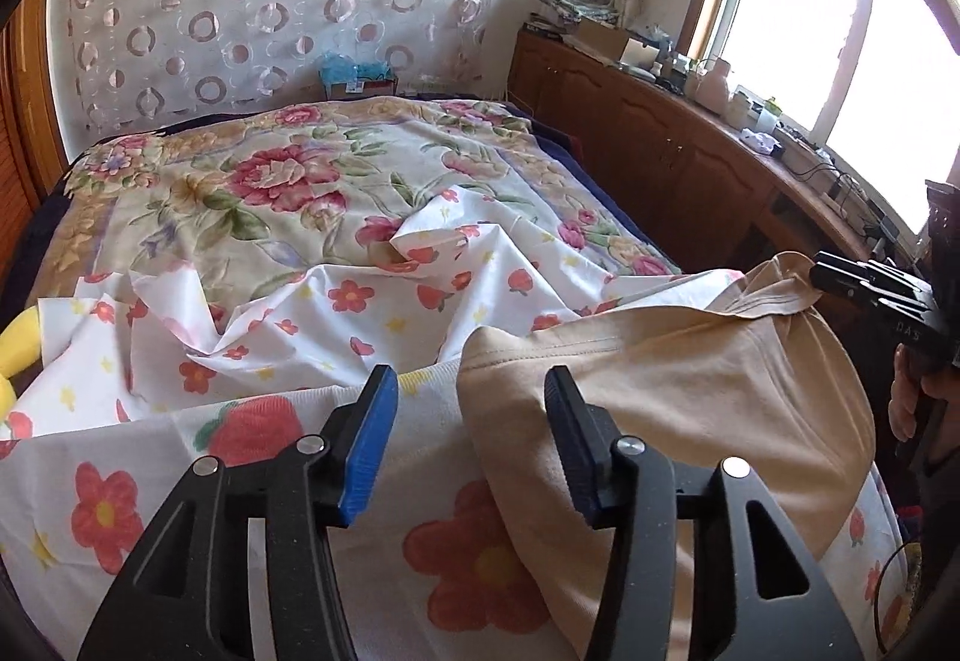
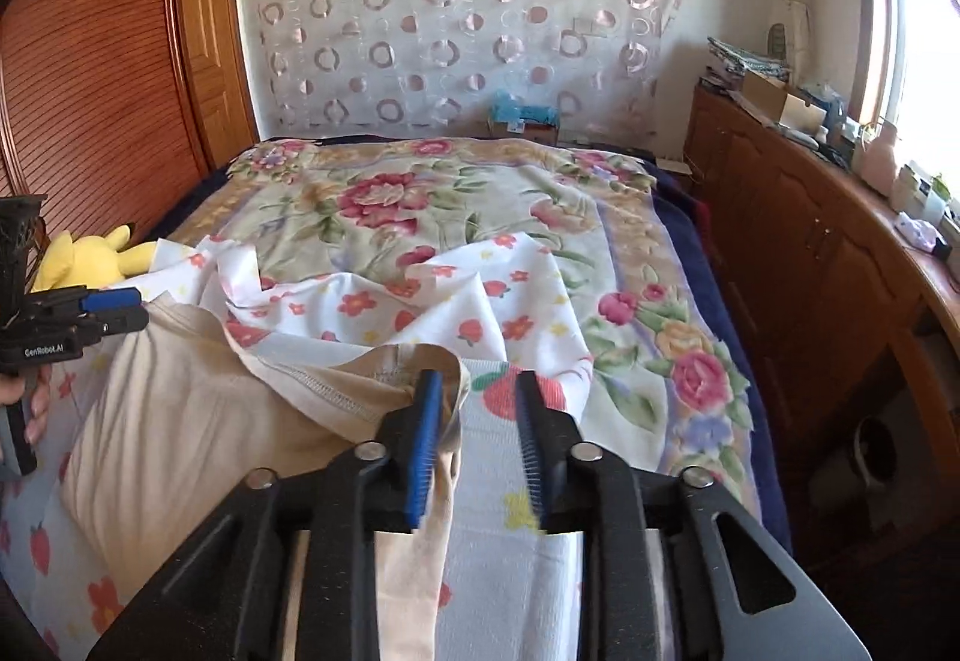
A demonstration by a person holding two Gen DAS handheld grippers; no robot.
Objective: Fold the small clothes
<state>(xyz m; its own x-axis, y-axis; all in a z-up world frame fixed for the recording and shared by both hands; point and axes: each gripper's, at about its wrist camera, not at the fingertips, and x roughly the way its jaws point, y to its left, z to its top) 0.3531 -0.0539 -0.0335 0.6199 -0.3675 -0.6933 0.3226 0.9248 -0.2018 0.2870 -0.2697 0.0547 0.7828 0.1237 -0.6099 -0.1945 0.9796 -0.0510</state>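
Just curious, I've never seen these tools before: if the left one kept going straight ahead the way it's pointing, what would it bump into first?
Most likely the beige garment, whose folded edge lies between the open fingers of the left gripper. Just past it comes the white flowered cloth, crumpled on the bed. Depth is hard to judge through the fisheye.

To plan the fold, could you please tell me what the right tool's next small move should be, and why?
Probably close the right tool on the beige garment. Its jaws stand open with the garment's stitched edge lying between them, against one pad, so nothing is gripped yet. The left tool is likewise open over another edge of the garment.
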